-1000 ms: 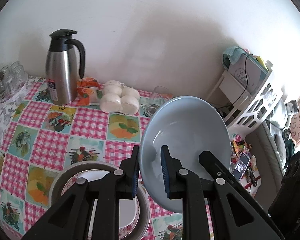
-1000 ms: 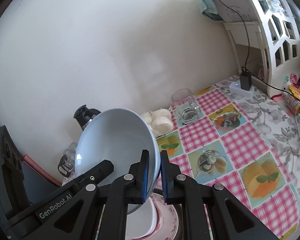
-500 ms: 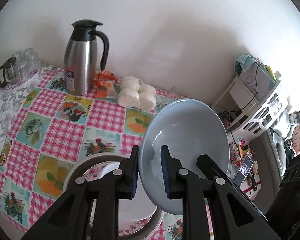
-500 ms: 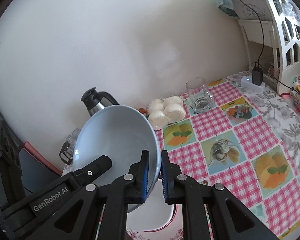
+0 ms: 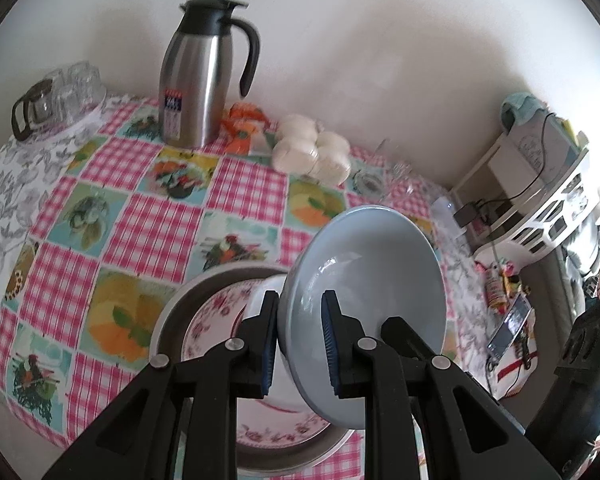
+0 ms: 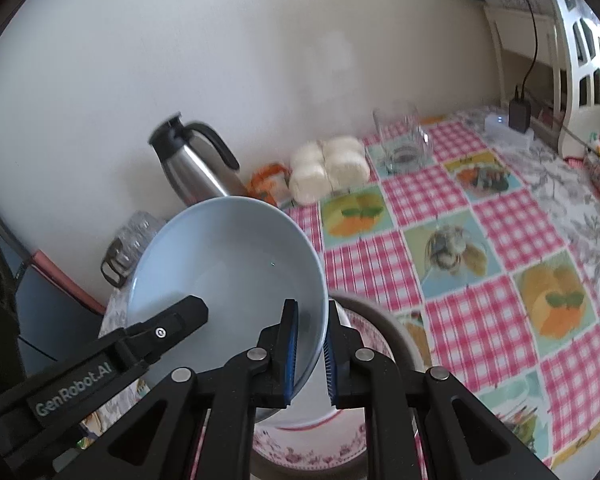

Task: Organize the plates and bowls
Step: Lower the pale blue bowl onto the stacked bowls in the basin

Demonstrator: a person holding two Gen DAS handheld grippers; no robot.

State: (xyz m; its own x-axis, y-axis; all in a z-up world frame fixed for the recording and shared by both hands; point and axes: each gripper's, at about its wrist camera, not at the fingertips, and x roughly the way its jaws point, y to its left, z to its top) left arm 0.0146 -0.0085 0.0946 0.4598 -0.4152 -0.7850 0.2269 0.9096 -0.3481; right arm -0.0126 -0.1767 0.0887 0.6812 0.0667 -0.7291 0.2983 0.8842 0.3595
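A pale blue bowl (image 5: 374,280) (image 6: 228,264) hangs tilted in the air, gripped on opposite sides of its rim. My left gripper (image 5: 299,338) is shut on the rim's near edge, and my right gripper (image 6: 310,350) is shut on the other edge. Directly below lies a stack: a grey metal basin (image 5: 220,276) (image 6: 392,328) holding a floral plate (image 5: 216,316) (image 6: 308,444) and a white bowl (image 5: 262,288) (image 6: 320,404). The blue bowl hovers just above the white one, partly hiding it.
A steel thermos jug (image 5: 196,76) (image 6: 196,168), wrapped white buns (image 5: 312,152) (image 6: 328,168), an orange packet (image 5: 242,128) and a drinking glass (image 6: 400,140) stand near the wall. A tray of glasses (image 5: 56,96) sits far left. A white shelf (image 5: 540,200) borders the table's right side.
Both grippers have come down and forward with the blue bowl between them, and it now hangs lower, close over the stacked basin. The jaws have stayed closed on the rim.
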